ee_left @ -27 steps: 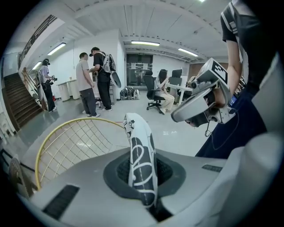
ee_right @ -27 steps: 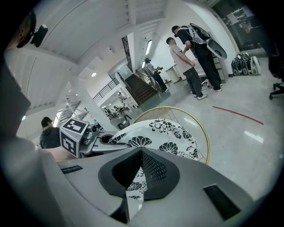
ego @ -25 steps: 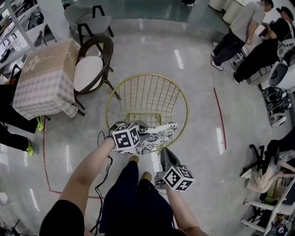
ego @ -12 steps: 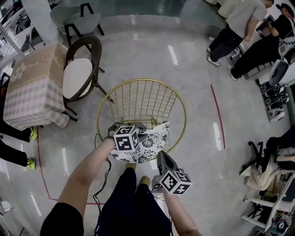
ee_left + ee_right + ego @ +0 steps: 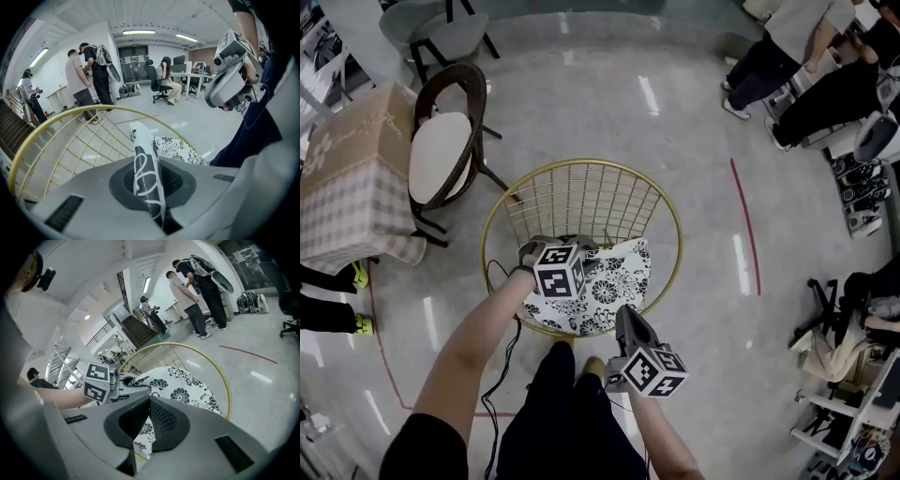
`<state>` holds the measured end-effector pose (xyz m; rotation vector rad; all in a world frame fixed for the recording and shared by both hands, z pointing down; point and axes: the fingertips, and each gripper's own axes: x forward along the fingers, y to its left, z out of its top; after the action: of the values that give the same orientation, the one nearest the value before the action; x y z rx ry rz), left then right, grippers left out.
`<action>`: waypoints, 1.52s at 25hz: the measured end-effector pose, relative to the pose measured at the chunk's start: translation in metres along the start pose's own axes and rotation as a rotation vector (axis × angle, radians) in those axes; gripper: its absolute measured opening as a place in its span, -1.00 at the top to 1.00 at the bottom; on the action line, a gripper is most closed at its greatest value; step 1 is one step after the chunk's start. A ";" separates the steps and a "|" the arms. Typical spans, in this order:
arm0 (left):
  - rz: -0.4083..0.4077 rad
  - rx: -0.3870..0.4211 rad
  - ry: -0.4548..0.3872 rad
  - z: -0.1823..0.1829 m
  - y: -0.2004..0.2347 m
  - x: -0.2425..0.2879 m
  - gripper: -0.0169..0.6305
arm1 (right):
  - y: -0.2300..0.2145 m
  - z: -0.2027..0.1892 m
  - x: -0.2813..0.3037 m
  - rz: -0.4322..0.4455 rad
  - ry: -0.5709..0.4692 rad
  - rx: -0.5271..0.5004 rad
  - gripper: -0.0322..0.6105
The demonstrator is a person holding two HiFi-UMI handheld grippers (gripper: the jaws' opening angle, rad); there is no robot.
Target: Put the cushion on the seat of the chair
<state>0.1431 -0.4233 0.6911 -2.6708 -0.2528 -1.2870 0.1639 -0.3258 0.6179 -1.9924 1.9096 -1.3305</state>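
Floral cushion [image 5: 605, 292] is looking light, soft and floppy, so pinching one hem is likely sufficing. It is hanging just over the seat of the gold wire chair [image 5: 581, 162], with left gripper [image 5: 586, 262] fingers clamping its edge and right gripper [image 5: 623, 319] fingers closed on nothing. Versus a second ago, the cushion is sitting lower and deeper inside the chair's ring, both grippers having come down.
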 end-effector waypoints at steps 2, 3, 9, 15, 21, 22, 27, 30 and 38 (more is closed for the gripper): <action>0.005 -0.002 0.017 -0.005 0.006 0.011 0.87 | -0.007 0.002 0.006 -0.003 0.002 0.008 0.83; 0.009 -0.003 0.025 -0.009 0.009 0.015 0.87 | -0.010 0.001 0.010 -0.006 0.003 0.013 0.83; 0.079 -0.024 0.077 -0.023 0.027 0.047 0.87 | -0.033 0.005 0.022 -0.040 -0.003 0.046 0.83; 0.184 -0.069 0.149 -0.042 0.058 0.057 0.84 | -0.041 0.011 0.037 -0.054 -0.019 0.070 0.83; 0.347 0.010 0.251 -0.078 0.083 0.054 0.73 | -0.028 -0.001 0.059 -0.045 -0.008 0.067 0.83; 0.374 -0.002 0.254 -0.081 0.088 0.053 0.70 | -0.028 -0.002 0.061 -0.044 -0.005 0.065 0.83; 0.448 -0.067 0.280 -0.089 0.093 0.053 0.11 | -0.031 -0.008 0.058 -0.040 0.013 0.062 0.83; 0.480 -0.054 0.334 -0.093 0.096 0.046 -0.20 | -0.033 -0.012 0.053 -0.040 0.017 0.066 0.83; 0.524 -0.081 0.251 -0.066 0.077 0.022 -0.35 | -0.026 -0.012 0.036 -0.011 0.003 0.062 0.83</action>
<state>0.1234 -0.5112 0.7433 -2.3588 0.5060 -1.4390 0.1707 -0.3444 0.6591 -1.9757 1.8384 -1.3777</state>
